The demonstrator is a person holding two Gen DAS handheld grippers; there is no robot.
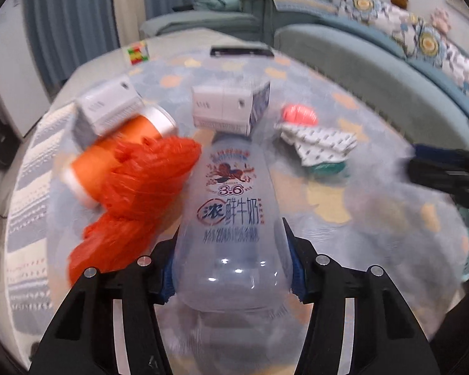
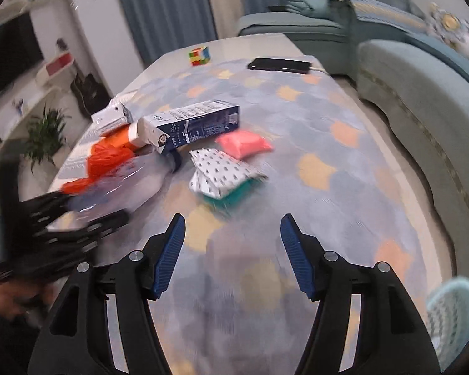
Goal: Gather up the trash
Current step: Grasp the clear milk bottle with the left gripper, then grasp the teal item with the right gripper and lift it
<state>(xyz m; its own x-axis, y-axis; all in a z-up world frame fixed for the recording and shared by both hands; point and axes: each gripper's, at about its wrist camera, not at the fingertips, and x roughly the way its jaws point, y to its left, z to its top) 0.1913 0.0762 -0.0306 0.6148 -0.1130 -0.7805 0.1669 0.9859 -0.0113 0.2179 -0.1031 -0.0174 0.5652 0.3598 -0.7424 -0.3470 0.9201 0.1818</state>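
Left wrist view: the left gripper (image 1: 233,268) has its two blue-padded fingers (image 1: 168,276) set against either side of a clear plastic milk bottle (image 1: 234,218), which lies on the patterned tablecloth (image 1: 344,193) with its base between the jaws and its neck pointing away. The pads press on the bottle's sides, so it is gripped. Just left of it lies a crumpled orange plastic bag (image 1: 140,187) against an orange can (image 1: 109,156). A milk carton (image 1: 231,109) sits at the bottle's far end, and a second carton (image 1: 106,109) lies over the can. To the right are a pink packet (image 1: 298,114) and a spotted paper wrapper (image 1: 322,143).

Right wrist view: the right gripper (image 2: 233,256) hovers over bare tablecloth (image 2: 344,156), jaws apart with nothing between them. The spotted wrapper (image 2: 222,172) lies ahead of the fingertips, well apart from them. The left gripper (image 2: 78,222) shows blurred at the left, on the bottle (image 2: 131,184).
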